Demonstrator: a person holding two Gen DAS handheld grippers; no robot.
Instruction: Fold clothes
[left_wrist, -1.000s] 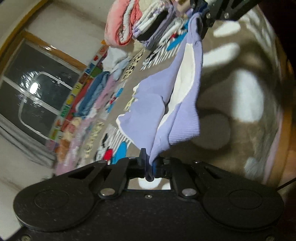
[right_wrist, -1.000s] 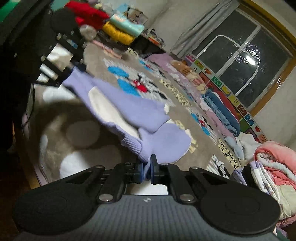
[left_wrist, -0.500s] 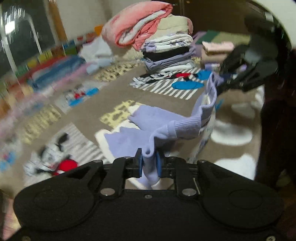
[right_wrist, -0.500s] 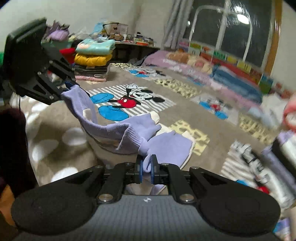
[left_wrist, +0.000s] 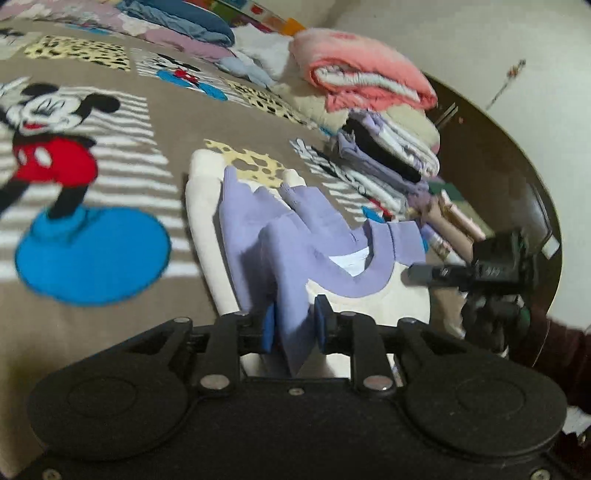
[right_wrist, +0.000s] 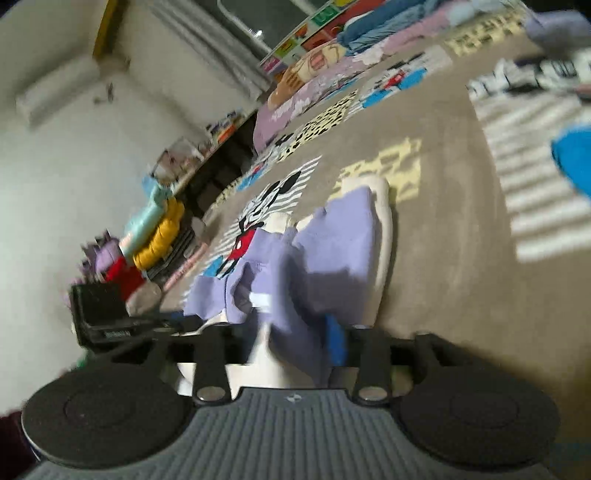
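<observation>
**Both claws at the lavender-and-cream top, low over the blanket**

The left gripper is pinching a fold of the lavender sweatshirt: cloth is filling the narrow gap between its blue pads, and a tongue of fabric is hanging down behind the jaws toward the gripper body. From there the garment is running forward and away, lying bunched on the Mickey Mouse blanket, its cream panels showing along the left edge and under the ribbed lavender neckline.

The right gripper is also at the garment. One blue pad is showing on the right side of the cloth; the other is hidden behind fabric and motion blur. The pads are sitting farther apart here, with lavender cloth draping between them; I cannot tell whether the jaws are actually bearing on it.

In the left wrist view, the right gripper is appearing as a dark blurred shape at the garment's right edge, near the collar.

Further out, a stack of folded clothes is sitting beyond the sweatshirt, topped by a pink blanket roll. In the right wrist view, a second pile with yellow and teal items is lying by the wall.
</observation>
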